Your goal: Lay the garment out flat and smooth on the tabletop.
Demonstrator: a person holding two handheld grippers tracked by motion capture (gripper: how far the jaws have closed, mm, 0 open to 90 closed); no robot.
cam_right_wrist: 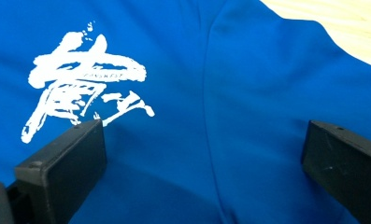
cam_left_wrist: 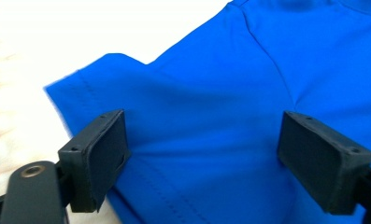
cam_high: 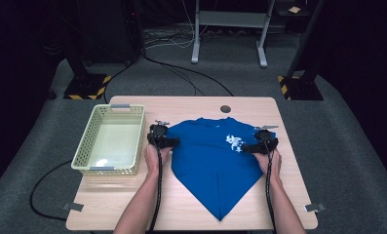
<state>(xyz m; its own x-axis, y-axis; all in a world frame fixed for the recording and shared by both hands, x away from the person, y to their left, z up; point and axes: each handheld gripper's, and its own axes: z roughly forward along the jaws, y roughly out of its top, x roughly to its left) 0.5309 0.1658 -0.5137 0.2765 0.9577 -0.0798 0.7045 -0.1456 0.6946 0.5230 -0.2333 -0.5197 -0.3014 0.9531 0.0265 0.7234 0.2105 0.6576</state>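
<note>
Bench of pale wood (cam_high: 132, 200) is carrying everything, w/ a blue short-sleeved T-shirt of soft knit fabric, white brush-script print on the chest (cam_high: 215, 161), lying flat mid-bench, collar toward the far edge and lower part drawn into a point toward the near edge. Pale green perforated plastic basket (cam_high: 84, 158) is sitting by the left edge, just beside the shirt.

Shirt is looking light, limp and a bit slick; prob. going to sag and slide rather than keep shape, so hold is best taken at a doubled edge or seam, e.g. sleeve hem or side fold, not the flat middle.

Left gripper (cam_left_wrist: 202, 149) is hovering over the shirt's left sleeve area, jaws standing wide apart, pinching nothing. Right gripper (cam_right_wrist: 204, 158) is sitting over the right side next to the print (cam_right_wrist: 80, 79), jaws likewise spread wide, cloth lying loose between them, nothing gripped.
</note>
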